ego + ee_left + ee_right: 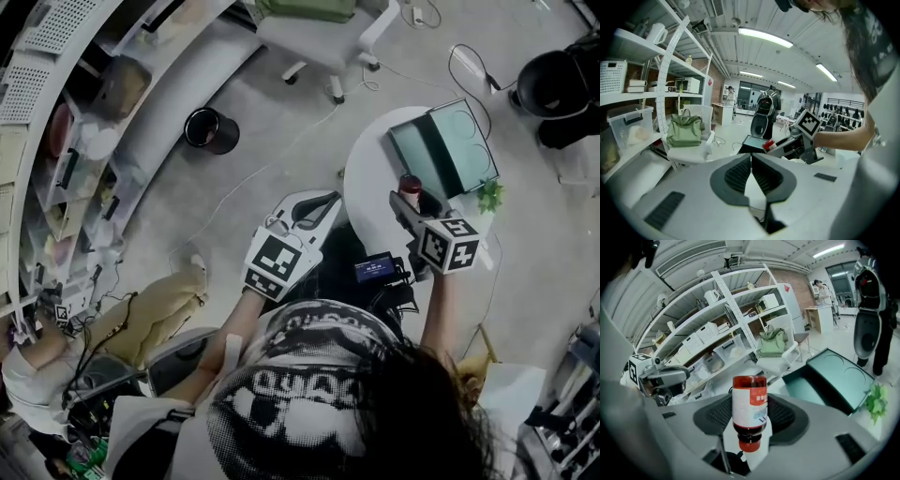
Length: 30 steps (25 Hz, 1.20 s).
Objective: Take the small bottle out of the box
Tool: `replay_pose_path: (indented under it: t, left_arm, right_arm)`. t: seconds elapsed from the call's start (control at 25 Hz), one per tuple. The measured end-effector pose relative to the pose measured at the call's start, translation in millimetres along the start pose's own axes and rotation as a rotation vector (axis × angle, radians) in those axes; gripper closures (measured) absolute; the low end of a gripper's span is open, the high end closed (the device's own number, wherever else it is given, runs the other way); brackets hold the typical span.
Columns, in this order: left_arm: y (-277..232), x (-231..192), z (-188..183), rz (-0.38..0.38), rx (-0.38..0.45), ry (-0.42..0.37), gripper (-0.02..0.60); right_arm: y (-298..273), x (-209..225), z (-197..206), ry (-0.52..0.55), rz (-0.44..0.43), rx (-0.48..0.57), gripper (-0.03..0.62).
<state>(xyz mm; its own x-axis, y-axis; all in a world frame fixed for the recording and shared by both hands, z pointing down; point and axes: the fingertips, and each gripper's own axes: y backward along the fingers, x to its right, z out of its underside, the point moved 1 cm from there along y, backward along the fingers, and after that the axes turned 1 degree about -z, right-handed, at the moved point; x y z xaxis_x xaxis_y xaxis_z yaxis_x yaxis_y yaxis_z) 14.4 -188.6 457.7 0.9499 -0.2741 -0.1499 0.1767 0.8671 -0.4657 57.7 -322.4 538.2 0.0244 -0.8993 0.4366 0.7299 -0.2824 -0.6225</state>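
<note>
In the head view your right gripper (410, 202) holds the small bottle (410, 184) over the round table (370, 176), just beside the open box (448, 148) and seemingly clear of it. The left gripper view alone shows your left gripper (751, 157) pressed together on nothing. Only the right gripper view shows the pinch, with the jaws on the bottle's round body and its cap toward the camera, so it may pivot or slip if you swing or ease off.
</note>
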Motion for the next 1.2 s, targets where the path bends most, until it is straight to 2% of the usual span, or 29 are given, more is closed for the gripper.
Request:
replay_pose_path:
  t: [0.4, 0.76, 1.0, 1.2]
  left_arm:
    - [84.7, 30.0, 34.0, -0.04, 0.042, 0.001, 0.566]
    - [159.1, 70.6, 77.4, -0.084, 0.071, 0.021, 0.566]
    - [203.7, 93.4, 94.7, -0.07, 0.087, 0.037, 0.566]
    - [213.4, 109.7, 98.6, -0.06, 0.1, 0.037, 0.566]
  right_arm:
    - [29.6, -81.9, 40.8, -0.073, -0.054, 0.073, 0.37]
    - [60.8, -157.2, 96.5, -0.069, -0.097, 0.099, 0.37]
    - [81.7, -205.9, 126.7, -0.056, -0.098, 0.085, 0.37]
    - [95.2, -221.5, 144.6, -0.057, -0.107, 0.085, 0.37]
